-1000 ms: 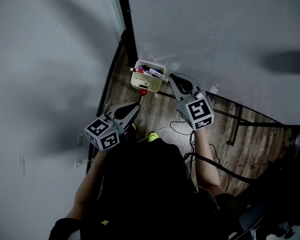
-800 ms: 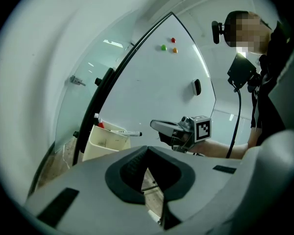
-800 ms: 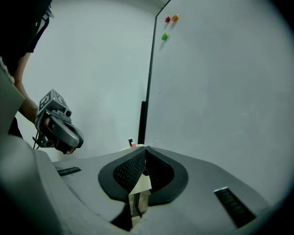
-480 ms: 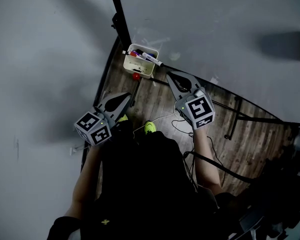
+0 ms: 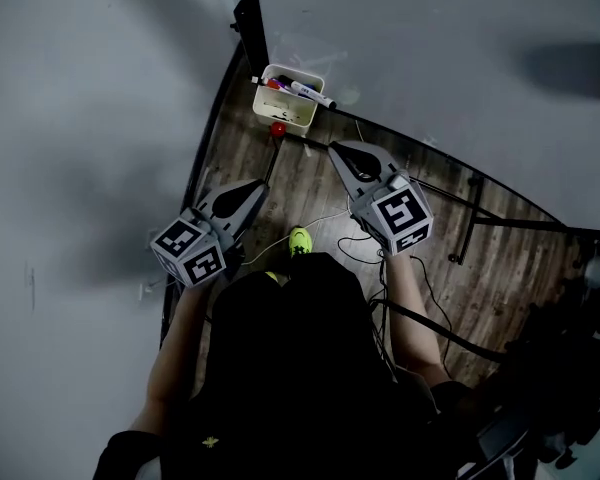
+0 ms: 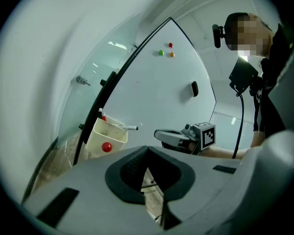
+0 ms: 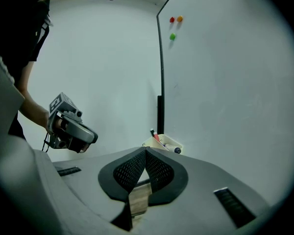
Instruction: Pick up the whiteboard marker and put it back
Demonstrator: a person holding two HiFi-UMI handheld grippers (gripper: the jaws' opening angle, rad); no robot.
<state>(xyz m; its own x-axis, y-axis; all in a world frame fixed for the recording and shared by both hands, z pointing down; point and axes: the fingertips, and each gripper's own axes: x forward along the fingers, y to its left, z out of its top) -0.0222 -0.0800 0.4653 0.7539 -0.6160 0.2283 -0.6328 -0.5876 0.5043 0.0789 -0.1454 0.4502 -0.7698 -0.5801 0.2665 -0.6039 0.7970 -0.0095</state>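
Two tools are in view, and neither carries anything. The left hand-held gripper (image 5: 256,184) is clenched on nothing: its own view shows the jaws meeting at the tip with only wooden floor (image 5: 310,183) behind them. It hangs low, well apart from the cream holder (image 5: 285,114), which is fixed at the lower left corner of the whiteboard (image 5: 440,58) and has a red magnet (image 5: 277,128) on its front wall.

The whiteboard marker (image 5: 313,94) lies across the holder's top rim, its dark end jutting past the right edge, beside other pens standing inside.

The right hand-held gripper (image 5: 336,149) is likewise clenched and empty, nearer the holder but not touching it.

With the marker resting in its holder and both tools free, the put-back looks done. If a pick is yet to come, everything remains.
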